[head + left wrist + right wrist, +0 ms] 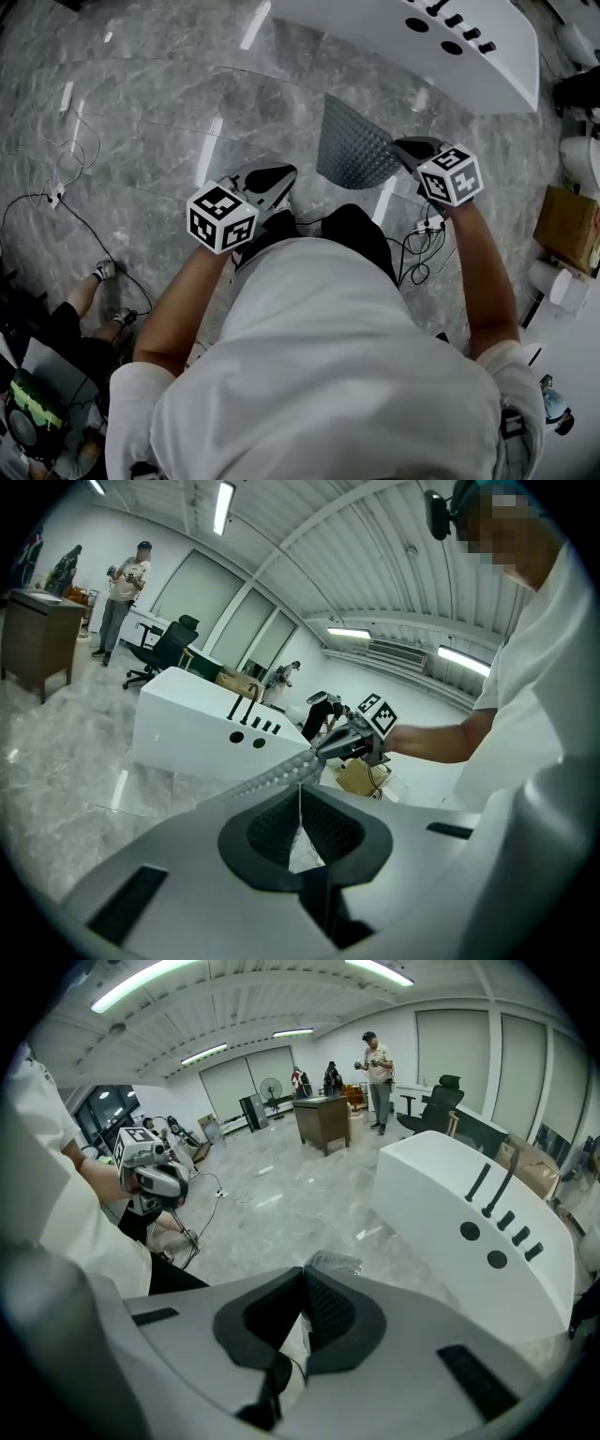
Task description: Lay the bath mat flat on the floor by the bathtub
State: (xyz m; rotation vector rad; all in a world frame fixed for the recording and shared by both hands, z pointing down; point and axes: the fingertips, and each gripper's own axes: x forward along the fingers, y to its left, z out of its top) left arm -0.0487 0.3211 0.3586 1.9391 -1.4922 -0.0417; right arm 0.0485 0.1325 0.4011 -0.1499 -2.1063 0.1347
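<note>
The person wears a white short-sleeved T-shirt (328, 375) and dark trousers (352, 230). The left gripper (273, 176) and right gripper (413, 148) are pale grey with dark pads, each bearing a white cube with black square markers.

The white moulded bathtub (441, 37) is cut off by the far edge of the head view, and the brown cardboard box (570, 225) by the right edge. The person's white-shirted torso (328, 375) hides the grey marble floor (141, 112) near them. Only a dark wedge of the grey studded bath mat (356, 148) reads clearly. Its stretch towards the left gripper (270, 180) is too faint to trace. In the right gripper view the right gripper (302, 1302) covers all of the mat but one small corner. The left gripper view shows the mat edge-on, so its face is hidden.
</note>
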